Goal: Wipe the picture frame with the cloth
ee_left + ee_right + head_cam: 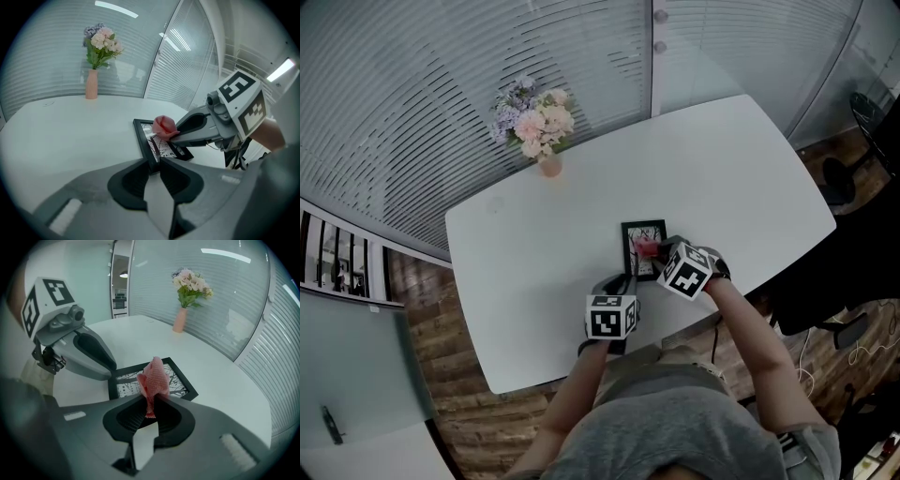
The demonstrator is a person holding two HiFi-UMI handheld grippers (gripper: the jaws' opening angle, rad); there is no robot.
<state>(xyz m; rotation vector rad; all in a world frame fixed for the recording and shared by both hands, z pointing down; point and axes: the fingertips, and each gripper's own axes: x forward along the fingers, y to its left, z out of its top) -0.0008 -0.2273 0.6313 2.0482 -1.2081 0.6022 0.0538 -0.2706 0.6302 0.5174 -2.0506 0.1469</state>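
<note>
- One white table (534,272) is lying beneath both grippers.
- The left gripper (154,166) is reaching forward at the table's near edge, its jaws drawn almost together and pinching the near corner of the picture frame (180,385); its cube is showing black-and-white square markers.
- The right gripper (151,401), just right of the left one, is keeping its jaws clamped on the cloth (153,378).
- The black picture frame is lying flat just ahead of both grippers, showing a black-and-white print of branches.
- A pink vase (549,167) of pale flowers is standing well beyond the grippers.
- The pink cloth is sticking out of the right jaws, bunched over the frame.
</note>
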